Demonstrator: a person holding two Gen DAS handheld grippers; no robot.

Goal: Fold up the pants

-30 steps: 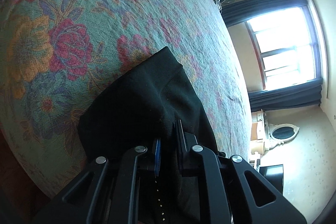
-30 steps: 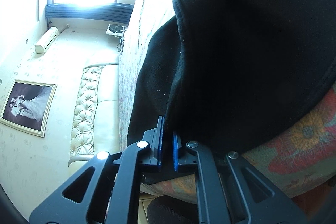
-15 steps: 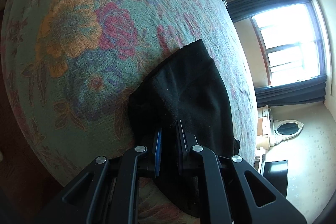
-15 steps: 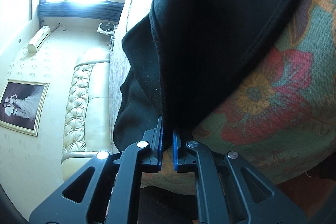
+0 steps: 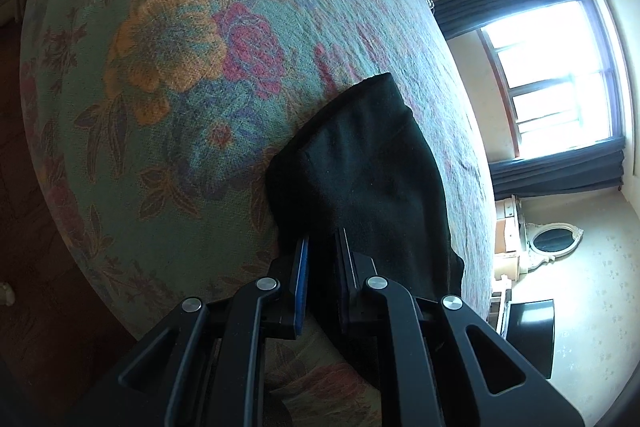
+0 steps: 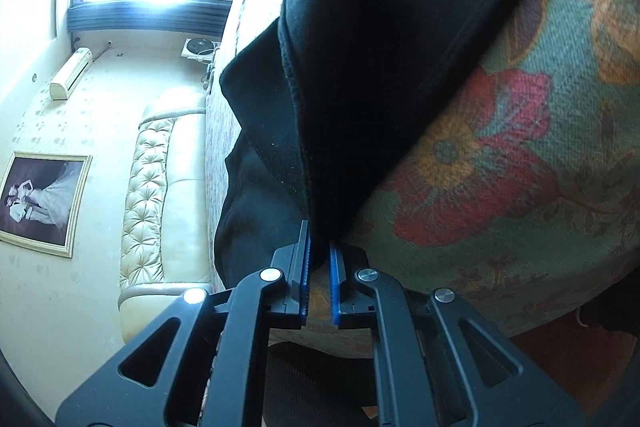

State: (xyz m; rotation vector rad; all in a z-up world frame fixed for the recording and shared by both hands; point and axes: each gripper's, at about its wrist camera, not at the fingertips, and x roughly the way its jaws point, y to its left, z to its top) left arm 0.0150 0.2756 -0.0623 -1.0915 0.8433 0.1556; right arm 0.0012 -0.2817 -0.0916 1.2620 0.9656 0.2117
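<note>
The black pants [image 5: 360, 167] lie in folded layers on the floral bedspread [image 5: 168, 59] near the bed's edge. My left gripper [image 5: 322, 247] has its jaws slightly parted, with a fold of the black fabric between the blue pads. In the right wrist view the pants [image 6: 380, 47] fill the top, their hemmed edge lying across the bedspread [image 6: 520, 167]. My right gripper [image 6: 320, 247] is closed on the pants' edge, which only reaches its fingertips.
A cream tufted headboard [image 6: 152, 187] and a framed photo [image 6: 40, 199] are on the wall. A bright window with blue curtains [image 5: 560, 87] and a white vanity with mirror [image 5: 552, 239] are at the far side. Dark floor [image 5: 24, 227] lies below the bed edge.
Both grippers have pulled back toward the bed's edge, dragging the pants with them. The left jaws have widened slightly. More bedspread shows beyond the pants in both views.
</note>
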